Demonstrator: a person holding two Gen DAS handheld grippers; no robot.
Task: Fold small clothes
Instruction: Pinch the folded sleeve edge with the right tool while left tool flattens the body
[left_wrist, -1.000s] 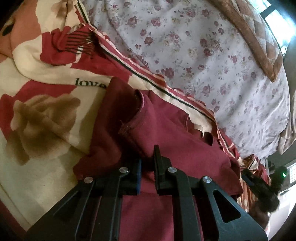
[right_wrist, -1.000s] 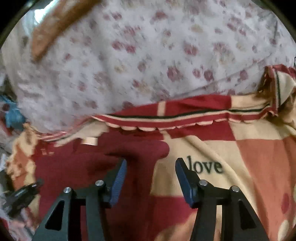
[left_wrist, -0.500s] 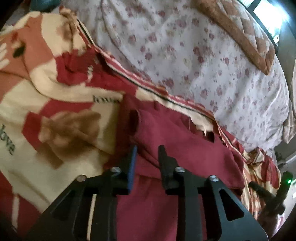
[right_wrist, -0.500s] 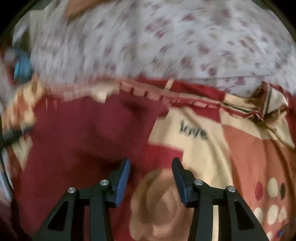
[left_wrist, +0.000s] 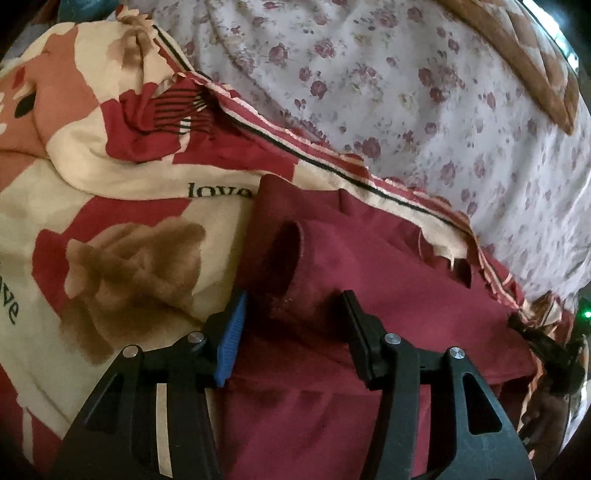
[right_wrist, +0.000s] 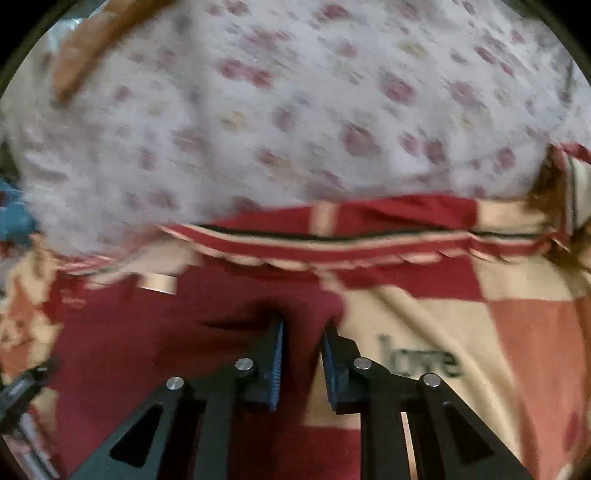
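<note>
A maroon garment (left_wrist: 388, 295) lies crumpled on a red, cream and brown patterned blanket (left_wrist: 122, 206). In the left wrist view its sleeve cuff (left_wrist: 291, 258) stands open just ahead of my left gripper (left_wrist: 293, 314). The left jaws are opening and stand wide on either side of the cuff without pressing it. In the blurred right wrist view my right gripper (right_wrist: 303, 325) sits at the garment's (right_wrist: 155, 332) right corner. Its jaws are closing, and a puckered fold of maroon cloth is pinched between the tips.
Beyond the blanket's striped edge (right_wrist: 332, 240) lies a white sheet with small red flowers (left_wrist: 406, 92). A brown quilted cushion (left_wrist: 517, 55) lies at the far right. A black device (left_wrist: 546, 350) with a green light sits at the garment's right edge.
My left jaws have gone from shut on the garment to wide apart, letting it go. The right gripper has swung onto the garment's corner and its jaws have narrowed on the cloth.
</note>
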